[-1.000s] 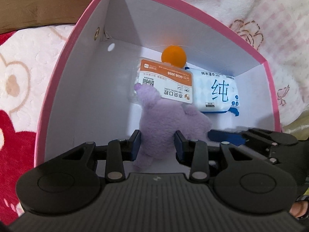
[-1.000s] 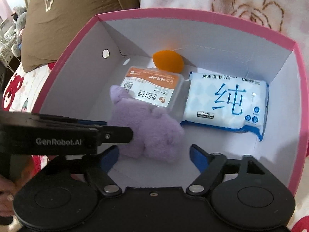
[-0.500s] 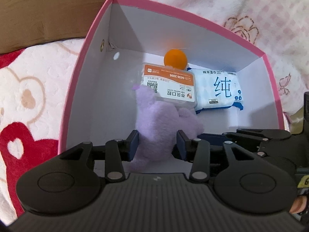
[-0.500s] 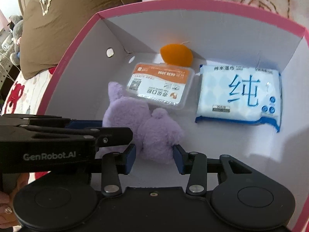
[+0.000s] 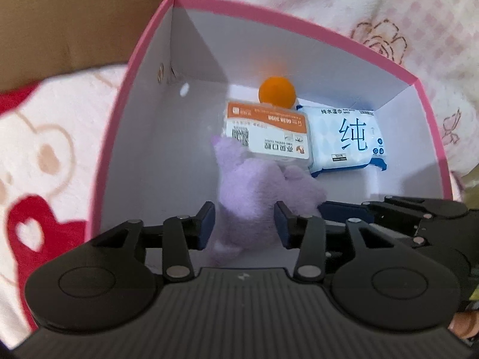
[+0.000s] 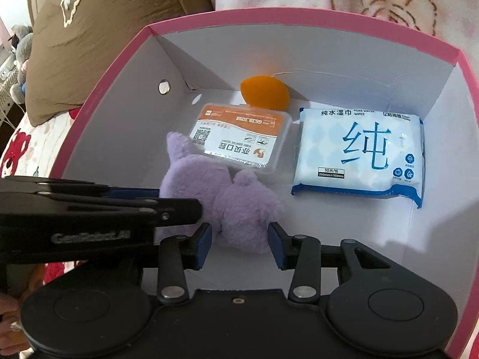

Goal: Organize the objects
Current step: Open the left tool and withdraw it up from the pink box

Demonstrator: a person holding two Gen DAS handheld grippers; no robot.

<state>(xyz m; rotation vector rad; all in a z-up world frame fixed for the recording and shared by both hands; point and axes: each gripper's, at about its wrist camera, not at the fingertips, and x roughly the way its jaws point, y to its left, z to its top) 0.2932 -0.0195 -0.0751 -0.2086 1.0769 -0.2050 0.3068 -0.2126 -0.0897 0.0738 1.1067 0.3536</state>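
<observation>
— Where's the purple plush toy point(image 6: 221, 197)?

— Inside the pink box point(image 5: 119, 137), its head against the orange-labelled plastic case point(image 6: 239, 137). Wipes pack point(image 6: 359, 155) beside that, orange ball point(image 5: 277, 92) at the far wall.

— The grippers?

— Left gripper point(image 5: 244, 224) has just been opening; the plush sits between its jaws, pads barely off the fur. Right gripper point(image 6: 239, 240) is narrowed, pinching the plush's near end. The left one's black body crowds the right's view.

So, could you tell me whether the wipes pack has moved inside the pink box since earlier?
No: the wipes pack still lies right of the card case, by the far wall of the pink box.
</observation>
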